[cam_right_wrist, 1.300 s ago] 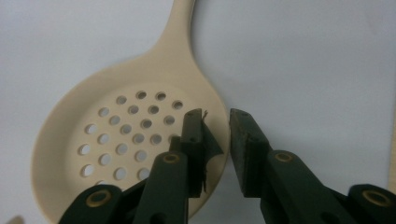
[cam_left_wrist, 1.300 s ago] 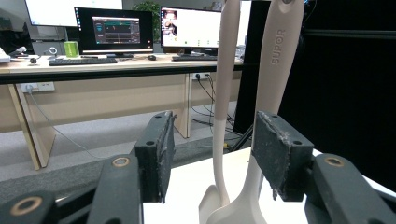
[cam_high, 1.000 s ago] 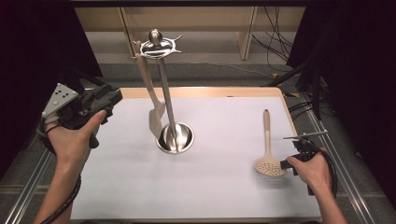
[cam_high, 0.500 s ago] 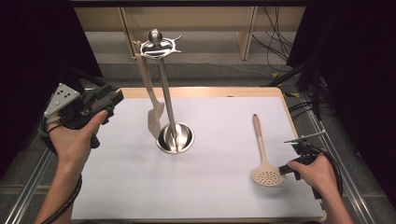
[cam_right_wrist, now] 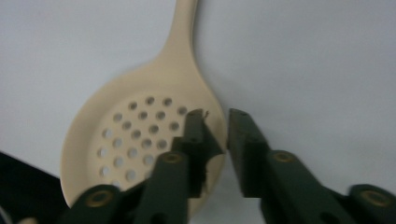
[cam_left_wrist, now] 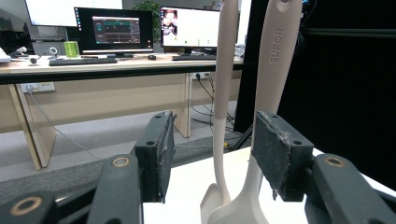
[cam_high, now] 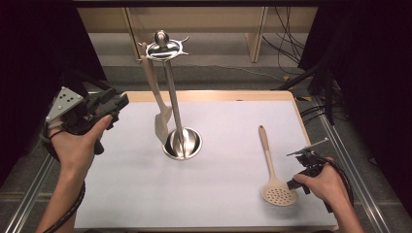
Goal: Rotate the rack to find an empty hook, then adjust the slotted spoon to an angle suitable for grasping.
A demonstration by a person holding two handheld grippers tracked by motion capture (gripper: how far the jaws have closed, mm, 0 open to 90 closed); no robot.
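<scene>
A beige slotted spoon (cam_high: pixel 278 193) lies on the white table top at the near right, its handle pointing away and a little left. My right gripper (cam_high: pixel 293 185) is shut on the rim of the spoon's bowl (cam_right_wrist: pixel 140 135); in the right gripper view (cam_right_wrist: pixel 217 122) one jaw rests on the perforated bowl and the other just outside its edge. A steel utensil stand (cam_high: pixel 182 143) rises at the centre with a beige spatula (cam_high: pixel 163 121) hanging from it. My left gripper (cam_high: pixel 116 104) is held open left of the stand, and the hanging beige handles (cam_left_wrist: pixel 275 70) lie ahead of its jaws (cam_left_wrist: pixel 212 140).
The white sheet (cam_high: pixel 218 121) covers a wooden table; metal rails (cam_high: pixel 350 145) run along both sides. Cables and dark curtains lie beyond the right edge. In the left gripper view a desk with monitors (cam_left_wrist: pixel 114 28) stands far behind.
The right hand drew back toward the near edge with the spoon's bowl, and the handle tip swung left. The left gripper stayed where it was.
</scene>
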